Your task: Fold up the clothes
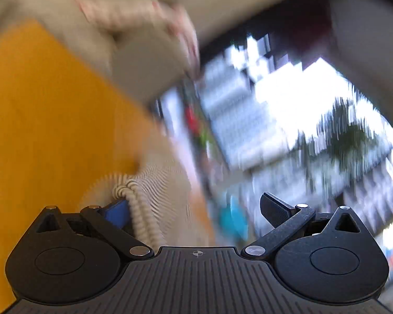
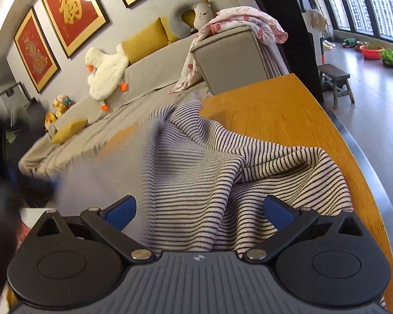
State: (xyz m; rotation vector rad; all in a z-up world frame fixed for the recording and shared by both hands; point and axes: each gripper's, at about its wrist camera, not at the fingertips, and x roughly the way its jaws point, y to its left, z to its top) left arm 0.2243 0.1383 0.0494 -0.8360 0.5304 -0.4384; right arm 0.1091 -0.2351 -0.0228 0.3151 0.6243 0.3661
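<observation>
A black-and-white striped garment (image 2: 222,167) lies bunched on the orange wooden table (image 2: 280,110), its left part blurred. My right gripper (image 2: 200,210) is open just above its near folds, with cloth between and under the blue pads (image 2: 120,209). In the blurred left wrist view my left gripper (image 1: 196,209) is open wide; a ribbed hem of the striped garment (image 1: 144,198) drapes against the left blue pad (image 1: 118,213), while the right finger (image 1: 273,209) stands clear. The table (image 1: 47,120) fills the left of that view.
A grey sofa (image 2: 154,78) lies beyond the table with yellow cushions, a white plush duck (image 2: 104,70) and a pink blanket (image 2: 238,21) on its arm. A dark stool (image 2: 335,78), plants and windows are at right. Framed red pictures hang on the wall.
</observation>
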